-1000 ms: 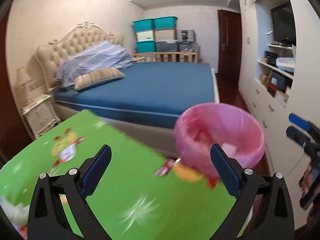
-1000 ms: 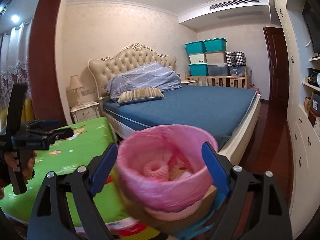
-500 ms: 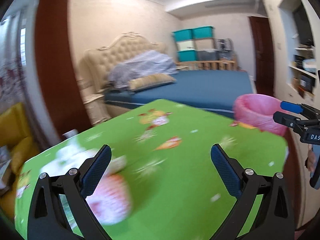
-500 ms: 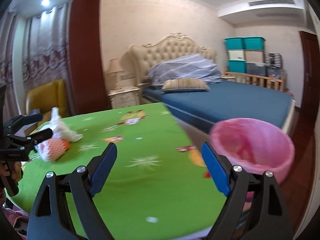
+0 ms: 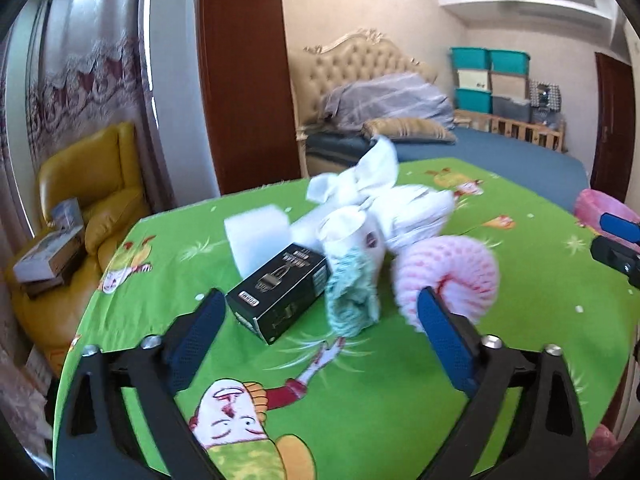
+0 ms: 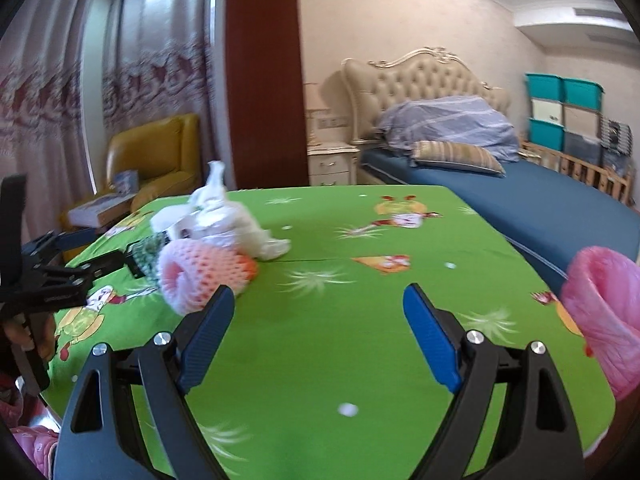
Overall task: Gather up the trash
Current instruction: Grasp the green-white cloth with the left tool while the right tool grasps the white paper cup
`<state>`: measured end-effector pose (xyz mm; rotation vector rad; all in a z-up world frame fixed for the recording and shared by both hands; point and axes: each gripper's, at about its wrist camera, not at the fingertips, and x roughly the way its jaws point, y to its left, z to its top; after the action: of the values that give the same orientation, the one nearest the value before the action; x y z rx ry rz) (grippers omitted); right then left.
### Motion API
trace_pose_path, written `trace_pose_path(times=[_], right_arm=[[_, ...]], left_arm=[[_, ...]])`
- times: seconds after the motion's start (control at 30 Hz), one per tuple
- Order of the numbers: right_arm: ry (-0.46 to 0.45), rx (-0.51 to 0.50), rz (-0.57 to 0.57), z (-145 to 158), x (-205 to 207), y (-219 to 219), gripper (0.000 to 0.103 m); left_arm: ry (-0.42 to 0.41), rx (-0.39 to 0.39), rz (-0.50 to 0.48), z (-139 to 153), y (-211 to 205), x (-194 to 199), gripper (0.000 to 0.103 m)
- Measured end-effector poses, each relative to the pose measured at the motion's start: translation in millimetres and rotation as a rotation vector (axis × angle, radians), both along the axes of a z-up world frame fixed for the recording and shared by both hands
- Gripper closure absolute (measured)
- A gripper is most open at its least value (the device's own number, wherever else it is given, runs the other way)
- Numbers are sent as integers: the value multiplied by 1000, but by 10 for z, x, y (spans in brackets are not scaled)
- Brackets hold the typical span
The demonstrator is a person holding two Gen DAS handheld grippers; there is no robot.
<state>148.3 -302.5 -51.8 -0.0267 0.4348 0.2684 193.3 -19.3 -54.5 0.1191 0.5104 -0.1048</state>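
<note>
A pile of trash lies on the green tablecloth [image 5: 400, 380]: a black box [image 5: 280, 292], a white foam block [image 5: 258, 236], a paper cup wrapped in teal netting [image 5: 352, 280], a pink foam fruit net [image 5: 452, 272] and a crumpled white bag [image 5: 384, 196]. My left gripper [image 5: 320, 304] hovers just short of the box and the netting. Its jaws are closing, with nothing pressed between the pads. My right gripper [image 6: 318, 298] stands open over bare cloth, with the foam net [image 6: 200, 276] just past its left finger. The pink-lined bin [image 6: 604, 312] sits at the table's right edge.
A yellow armchair [image 5: 92, 184] with boxes stands past the table's left side. A dark wooden pillar [image 6: 264, 72], a nightstand [image 6: 332, 164] and a blue bed [image 6: 540, 200] lie behind. In the right wrist view the left gripper [image 6: 116, 264] reaches in from the left.
Both views have swung left, away from the pink bin and onto the trash pile, which now sits close in front. The left jaws stand slightly narrower.
</note>
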Motion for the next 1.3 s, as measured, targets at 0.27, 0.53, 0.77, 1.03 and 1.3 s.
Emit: trace_pose_path(times=[0.27,0.53,0.77,1.03,1.3], right_arm=[[27,17,28,6,44,40,19],[28,-9,57,90,89,157,19],[43,-39,114,72,196,508,19],[24,-5,178,346,510,884,24],[66,-70,264,329,870,1580,46]], left_arm=[[164,46,-25,-184,-227,469,32],[213,64,-14,-252,-293,591,69],[61,60,115,-69,86,123,70],[-110,-60,247,90,475,-255,70],[-200,-89,299,166,608,-379,70]])
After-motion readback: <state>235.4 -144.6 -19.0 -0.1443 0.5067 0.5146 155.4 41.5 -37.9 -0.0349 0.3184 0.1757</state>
